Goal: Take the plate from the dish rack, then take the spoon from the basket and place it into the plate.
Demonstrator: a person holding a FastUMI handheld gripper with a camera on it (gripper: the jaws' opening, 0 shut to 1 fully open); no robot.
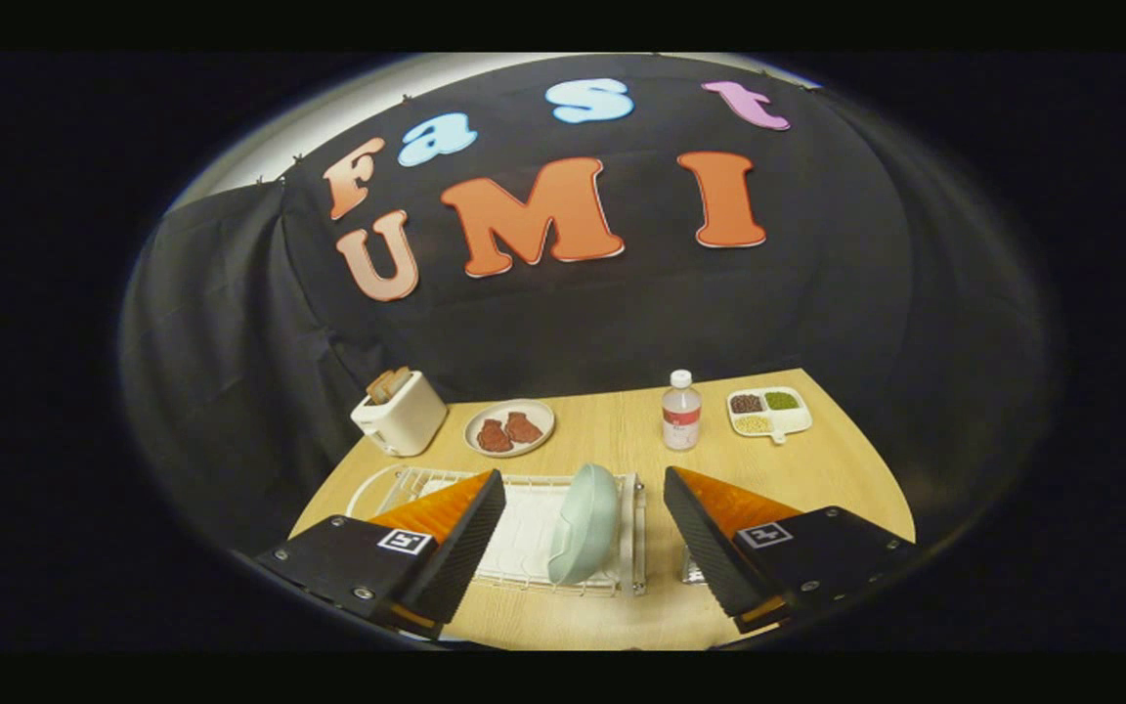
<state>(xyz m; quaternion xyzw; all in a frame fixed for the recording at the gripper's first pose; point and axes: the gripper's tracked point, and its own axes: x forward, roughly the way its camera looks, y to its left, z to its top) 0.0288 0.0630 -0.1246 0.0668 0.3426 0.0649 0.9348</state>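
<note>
A pale green plate (584, 523) stands on edge in the white wire dish rack (534, 536) on the wooden table. My gripper (584, 489) hovers above and in front of the rack, open wide, with the plate between and just beyond the two fingertips and touching neither. A bit of wire basket (688, 567) peeks out behind the right finger (710, 528); the finger hides what lies in it.
Farther back on the table (622, 430) stand a white toaster with bread (400, 413), a plate with meat pieces (510, 428), a small water bottle (681, 411) and a divided tray of beans (768, 411). Black cloth walls surround the table.
</note>
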